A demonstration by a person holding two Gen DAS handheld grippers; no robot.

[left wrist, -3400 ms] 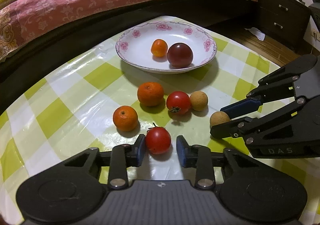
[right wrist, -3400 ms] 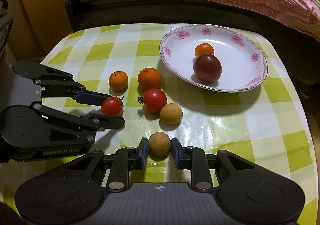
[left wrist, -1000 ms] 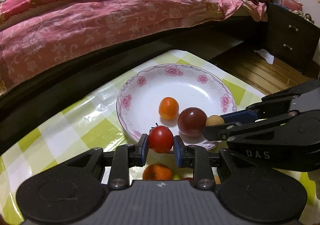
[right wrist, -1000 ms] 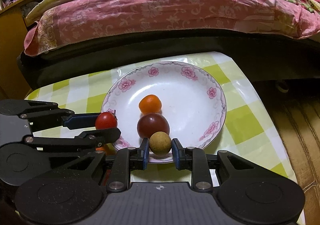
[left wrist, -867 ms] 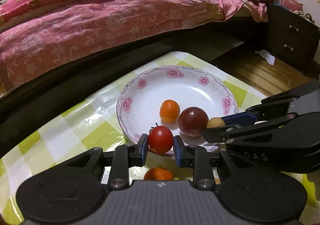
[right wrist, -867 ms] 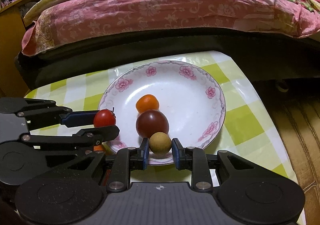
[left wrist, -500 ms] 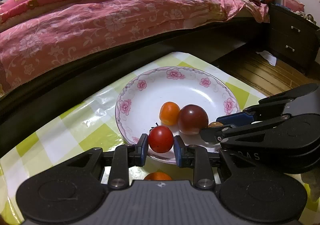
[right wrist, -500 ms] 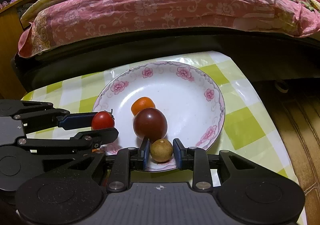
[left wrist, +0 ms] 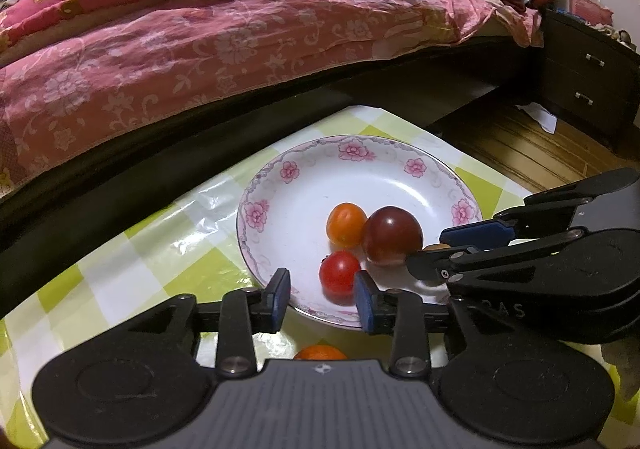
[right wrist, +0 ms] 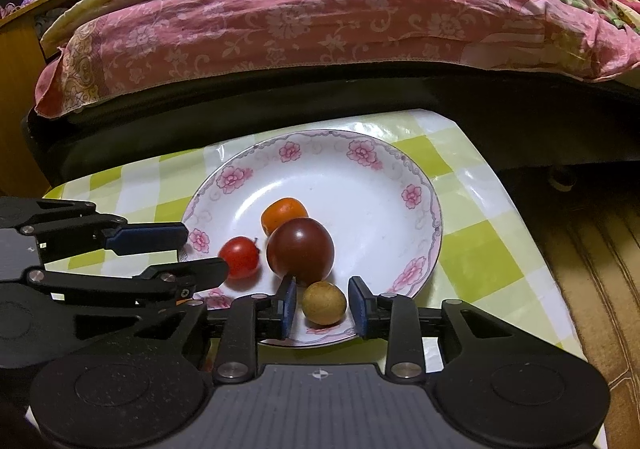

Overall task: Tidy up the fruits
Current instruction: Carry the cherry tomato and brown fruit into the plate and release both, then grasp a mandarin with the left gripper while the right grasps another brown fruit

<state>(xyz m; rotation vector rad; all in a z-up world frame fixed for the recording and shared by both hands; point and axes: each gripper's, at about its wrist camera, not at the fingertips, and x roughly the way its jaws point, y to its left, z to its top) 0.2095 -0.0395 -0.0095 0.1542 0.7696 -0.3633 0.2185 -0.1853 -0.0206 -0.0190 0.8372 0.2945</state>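
My left tongs (left wrist: 322, 289) are released, jaws spread wide, with the small red cherry tomato (left wrist: 339, 278) lying free between the tips, nearer the right blue pad and resting on the white floral-rimmed plate (left wrist: 280, 185). My right tongs (right wrist: 322, 303) are also released; the tan round longan-like fruit (right wrist: 324, 302) sits loose between their pads at the plate's near rim. Both fruits lie straight ahead of their own tongs, so I judge the retreat should run straight back. Beyond them rest the dark maroon round fruit (right wrist: 300, 251) and the small orange fruit (right wrist: 283, 214), touching.
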